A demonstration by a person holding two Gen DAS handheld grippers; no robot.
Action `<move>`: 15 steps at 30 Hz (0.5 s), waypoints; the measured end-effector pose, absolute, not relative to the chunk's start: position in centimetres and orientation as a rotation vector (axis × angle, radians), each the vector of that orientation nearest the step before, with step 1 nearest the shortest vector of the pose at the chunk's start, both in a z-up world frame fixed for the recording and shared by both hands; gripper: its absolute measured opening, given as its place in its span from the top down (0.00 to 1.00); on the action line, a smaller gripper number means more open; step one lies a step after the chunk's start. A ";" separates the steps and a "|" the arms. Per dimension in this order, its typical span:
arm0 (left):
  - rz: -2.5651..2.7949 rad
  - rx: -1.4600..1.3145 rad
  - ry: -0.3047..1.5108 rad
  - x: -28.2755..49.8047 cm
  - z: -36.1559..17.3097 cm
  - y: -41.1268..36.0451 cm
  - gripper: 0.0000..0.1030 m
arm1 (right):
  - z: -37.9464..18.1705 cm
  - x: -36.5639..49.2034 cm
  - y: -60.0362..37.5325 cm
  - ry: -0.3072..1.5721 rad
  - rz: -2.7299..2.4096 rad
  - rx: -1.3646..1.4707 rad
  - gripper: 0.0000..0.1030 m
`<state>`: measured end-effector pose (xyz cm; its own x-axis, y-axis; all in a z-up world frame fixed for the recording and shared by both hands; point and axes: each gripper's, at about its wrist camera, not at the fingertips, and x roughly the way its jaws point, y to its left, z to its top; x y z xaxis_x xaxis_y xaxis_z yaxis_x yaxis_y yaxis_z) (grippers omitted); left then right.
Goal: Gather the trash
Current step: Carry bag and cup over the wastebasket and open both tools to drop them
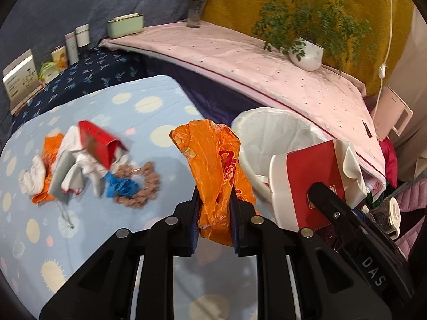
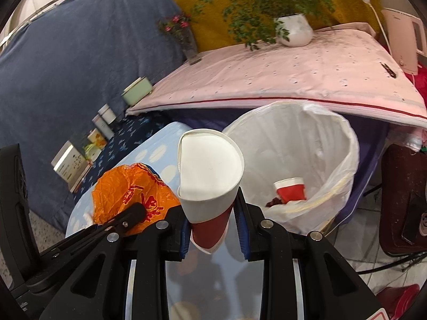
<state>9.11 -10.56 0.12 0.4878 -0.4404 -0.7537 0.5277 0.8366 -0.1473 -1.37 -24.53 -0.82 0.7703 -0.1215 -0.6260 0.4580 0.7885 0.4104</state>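
Left wrist view: the left hand-held gripper [image 1: 214, 208] is pinching an orange plastic bag [image 1: 213, 170] above the worktop [image 1: 88, 229], near the lined trash bin [image 1: 269, 122].

Right wrist view: the right hand-held gripper [image 2: 213, 229] is clamping a crushed paper cup [image 2: 209, 178] just beside the trash bin [image 2: 344, 144], which is holding another red cup [image 2: 289, 190].

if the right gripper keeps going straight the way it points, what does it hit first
Probably the lined trash bin: the right gripper, shut on the squashed paper cup, points at its near rim or just left of it, though depth is unclear.

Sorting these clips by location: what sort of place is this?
Probably a lived-in home room, makeshift and cluttered: cloth-draped tables, a potted plant on a pink-covered ledge, a vase of flowers, and a bag-lined trash bin.
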 end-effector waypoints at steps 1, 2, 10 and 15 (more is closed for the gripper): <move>-0.602 0.116 0.880 9.2 0.2 -11.3 0.83 | -0.8 -1.5 -25.3 0.612 -0.348 0.588 0.73; -0.612 0.122 0.877 9.2 0.3 -11.9 0.83 | -0.8 -1.7 -25.9 0.608 -0.359 0.591 0.73; -0.679 0.170 0.866 9.6 0.2 -17.1 0.82 | -1.4 -2.2 -30.3 0.589 -0.440 0.611 0.73; -0.710 0.194 0.872 10.1 -0.2 -19.5 0.82 | -2.0 -1.8 -32.0 0.592 -0.466 0.615 0.73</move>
